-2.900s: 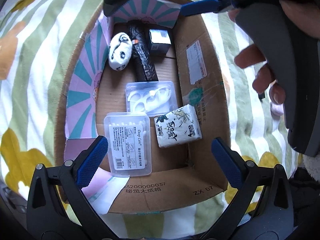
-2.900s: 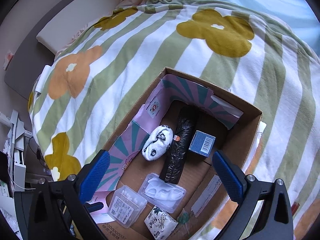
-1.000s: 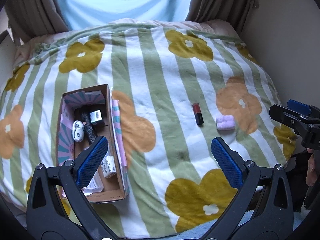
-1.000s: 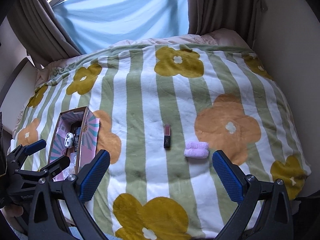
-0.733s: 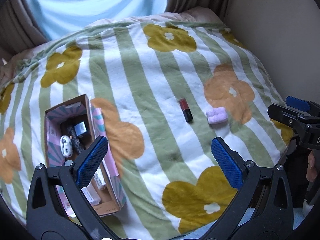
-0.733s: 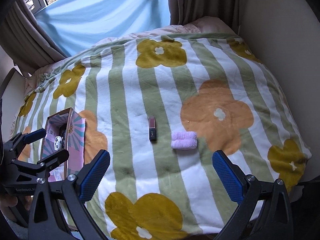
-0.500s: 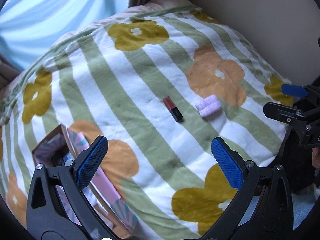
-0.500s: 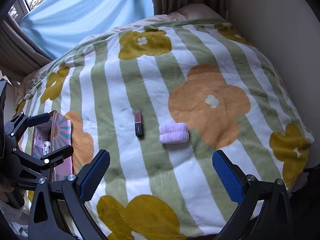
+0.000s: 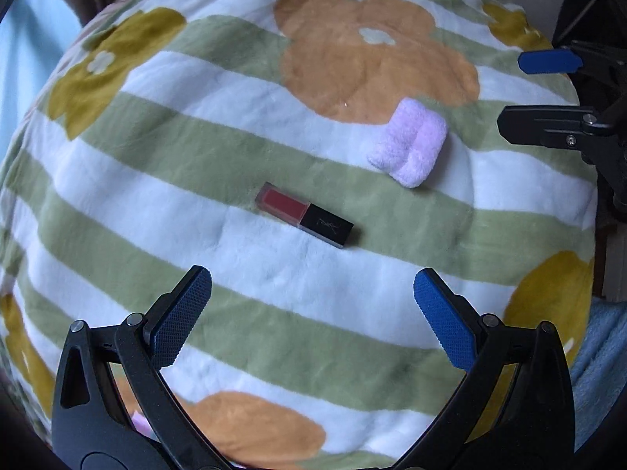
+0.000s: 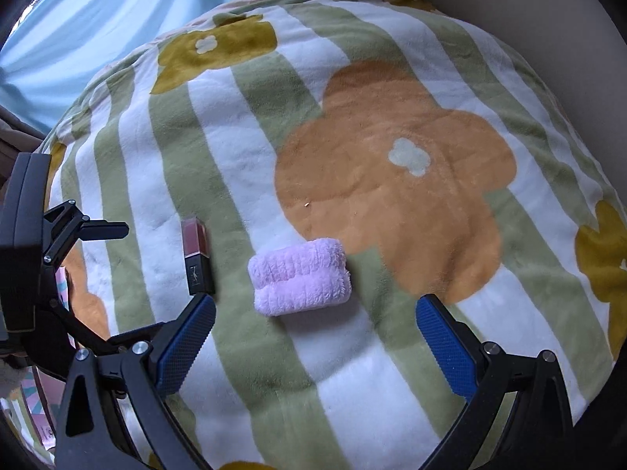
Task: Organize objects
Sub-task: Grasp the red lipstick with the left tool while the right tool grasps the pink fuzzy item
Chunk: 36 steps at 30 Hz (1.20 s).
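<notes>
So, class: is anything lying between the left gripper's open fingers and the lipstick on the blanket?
Nothing visible does. The left gripper is open, and only bare striped blanket lies between its fingertips and the lipstick. The pink towel roll sits off to the side, apart from the lipstick.

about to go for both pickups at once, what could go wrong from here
The lipstick and pink rolled cloth lie close together, so the open left tongs and right tongs could collide. The lipstick lies flat on the plush blanket; it may sink or skid.
</notes>
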Motion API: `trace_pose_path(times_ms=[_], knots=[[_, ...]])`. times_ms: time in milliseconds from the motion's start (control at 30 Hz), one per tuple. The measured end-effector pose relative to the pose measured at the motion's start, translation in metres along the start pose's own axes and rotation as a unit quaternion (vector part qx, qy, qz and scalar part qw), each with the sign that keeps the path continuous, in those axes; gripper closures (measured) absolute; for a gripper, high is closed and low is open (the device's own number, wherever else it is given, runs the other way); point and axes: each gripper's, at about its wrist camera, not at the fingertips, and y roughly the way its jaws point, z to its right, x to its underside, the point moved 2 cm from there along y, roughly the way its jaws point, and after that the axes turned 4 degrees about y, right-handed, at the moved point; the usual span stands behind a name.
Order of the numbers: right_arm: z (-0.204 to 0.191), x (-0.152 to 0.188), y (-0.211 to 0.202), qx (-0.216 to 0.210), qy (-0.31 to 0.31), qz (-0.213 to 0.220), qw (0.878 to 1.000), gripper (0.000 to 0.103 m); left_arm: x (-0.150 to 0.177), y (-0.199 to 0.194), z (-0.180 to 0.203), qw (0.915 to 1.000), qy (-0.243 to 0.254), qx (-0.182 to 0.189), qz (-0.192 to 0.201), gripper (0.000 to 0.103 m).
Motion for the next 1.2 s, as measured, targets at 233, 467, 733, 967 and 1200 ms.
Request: trace_pose_path(times_ms=[233,467,733,967,1200], knots=[[-0.001,0.007,0.044,0.006,-0.01,-0.017,1.0,0.001,-0.007,0.062,-0.003,0.9969,0.077,0.002,-0.014,0.0],[0.001,0.011,0.064,0.006,-0.017,-0.03,0.999,0.001,-0.011,0.085,-0.008,0.9957,0.09,0.015,-0.017,0.0],[-0.003,0.008,0.07,0.017,-0.038,-0.026,0.999,0.001,-0.016,0.093,-0.009,0.9927,0.115,0.032,-0.014,0.001],[-0.002,0.009,0.069,0.014,-0.054,-0.032,0.998,0.038,-0.01,0.091,-0.006,0.9906,0.128,0.045,-0.012,0.02],[0.006,0.008,0.047,0.003,-0.047,-0.018,0.999,0.058,-0.002,0.085,-0.007,0.9912,0.125,0.041,-0.012,0.02]])
